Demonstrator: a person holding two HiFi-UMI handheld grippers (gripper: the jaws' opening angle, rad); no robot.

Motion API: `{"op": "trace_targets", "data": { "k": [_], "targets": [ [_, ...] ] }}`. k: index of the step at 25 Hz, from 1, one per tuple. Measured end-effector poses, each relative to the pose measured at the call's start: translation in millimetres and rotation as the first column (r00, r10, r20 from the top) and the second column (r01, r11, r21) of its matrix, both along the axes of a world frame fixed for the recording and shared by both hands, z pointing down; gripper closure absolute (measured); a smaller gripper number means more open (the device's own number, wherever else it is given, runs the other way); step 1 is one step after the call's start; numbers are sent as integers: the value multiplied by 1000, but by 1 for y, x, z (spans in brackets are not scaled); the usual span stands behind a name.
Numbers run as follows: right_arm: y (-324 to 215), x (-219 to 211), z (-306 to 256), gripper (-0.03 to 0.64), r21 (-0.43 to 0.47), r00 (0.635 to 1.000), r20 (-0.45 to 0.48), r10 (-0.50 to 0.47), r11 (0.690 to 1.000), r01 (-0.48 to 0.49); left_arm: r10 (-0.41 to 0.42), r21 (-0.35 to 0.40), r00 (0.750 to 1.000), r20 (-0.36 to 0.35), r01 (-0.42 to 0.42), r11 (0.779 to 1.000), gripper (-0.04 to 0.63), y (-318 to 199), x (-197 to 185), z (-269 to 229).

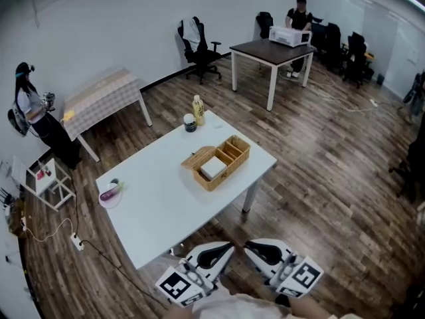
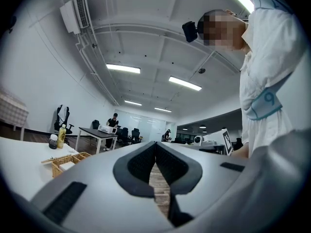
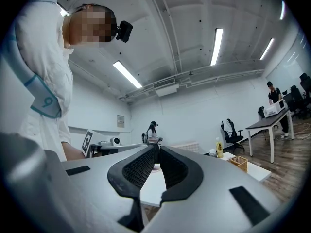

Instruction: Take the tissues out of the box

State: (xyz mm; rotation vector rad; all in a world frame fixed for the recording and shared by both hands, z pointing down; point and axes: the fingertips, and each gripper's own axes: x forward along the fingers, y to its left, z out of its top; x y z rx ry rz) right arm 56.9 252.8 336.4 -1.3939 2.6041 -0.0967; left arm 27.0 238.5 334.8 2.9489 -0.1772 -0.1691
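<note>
A woven box point(image 1: 217, 163) with compartments sits near the right end of the white table point(image 1: 159, 211). A white stack of tissues point(image 1: 214, 169) lies in its larger section. Both grippers hang below the table's near edge, close to my body and well apart from the box. My left gripper point(image 1: 228, 248) is shut with nothing in it, tips touching point(image 2: 155, 143). My right gripper point(image 1: 248, 246) is likewise shut and empty point(image 3: 157, 147). The box shows small at the left of the left gripper view point(image 2: 68, 161) and at the right of the right gripper view point(image 3: 238, 163).
A yellow bottle point(image 1: 198, 110) and a dark-lidded jar point(image 1: 190, 123) stand at the table's far edge, a pink bowl point(image 1: 109, 195) at its left end. Behind are a checkered table point(image 1: 103, 95), a dark table with a microwave point(image 1: 289, 36), office chairs and two people.
</note>
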Motion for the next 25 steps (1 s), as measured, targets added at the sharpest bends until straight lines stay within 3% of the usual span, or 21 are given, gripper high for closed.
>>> {"op": "trace_targets", "data": {
  "k": [19,25],
  "targets": [
    [-184,8,11,578,-73,1000,-2,17,997,-17,-25,-38,1000,-1,25,999,592,-192,4,1],
    [-229,1,16,538,-93,999,-40,-1,996,-3,-39,-41,999,-12,39,998,592,-238,-9,2]
  ]
}}
